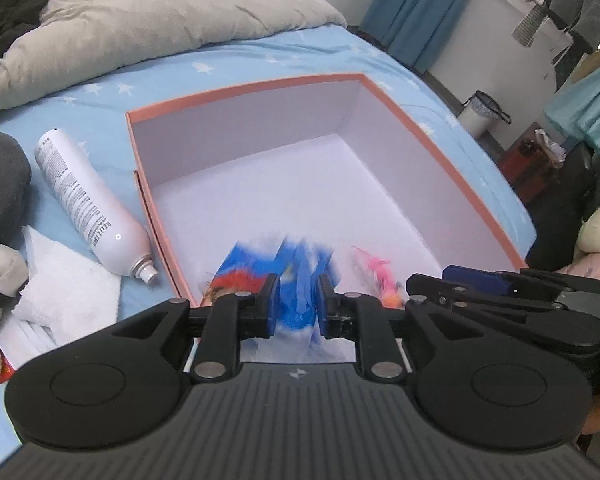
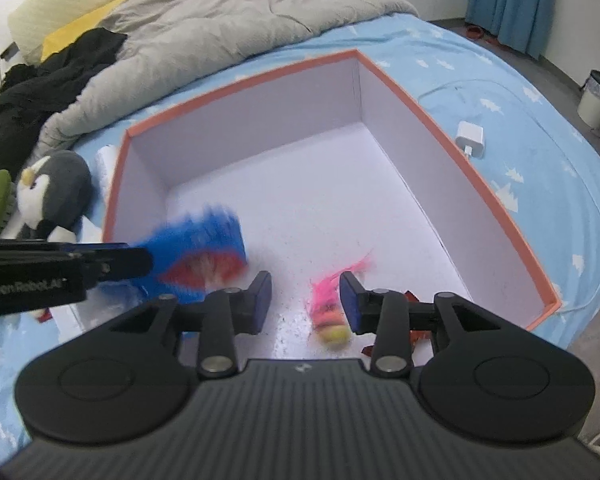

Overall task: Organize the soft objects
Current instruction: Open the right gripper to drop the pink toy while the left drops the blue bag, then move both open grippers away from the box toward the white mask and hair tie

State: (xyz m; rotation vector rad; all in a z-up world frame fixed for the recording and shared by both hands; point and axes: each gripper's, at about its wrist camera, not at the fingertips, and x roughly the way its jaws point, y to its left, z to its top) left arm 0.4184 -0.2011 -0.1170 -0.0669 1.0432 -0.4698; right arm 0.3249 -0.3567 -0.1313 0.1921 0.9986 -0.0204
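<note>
Basically both tools hang over the box [image 1: 380, 152] to drop toys inside: left tool [image 1: 295, 304] loosely straddles blue plush [image 1: 298, 280] (blurred), right tool [image 2: 305, 300] parted, pink toy [image 2: 328, 308] lying between, apparently released.

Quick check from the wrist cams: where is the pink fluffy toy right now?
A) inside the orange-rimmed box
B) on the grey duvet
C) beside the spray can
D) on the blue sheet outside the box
A: the pink fluffy toy lies on the white floor inside the orange-rimmed box.
</note>
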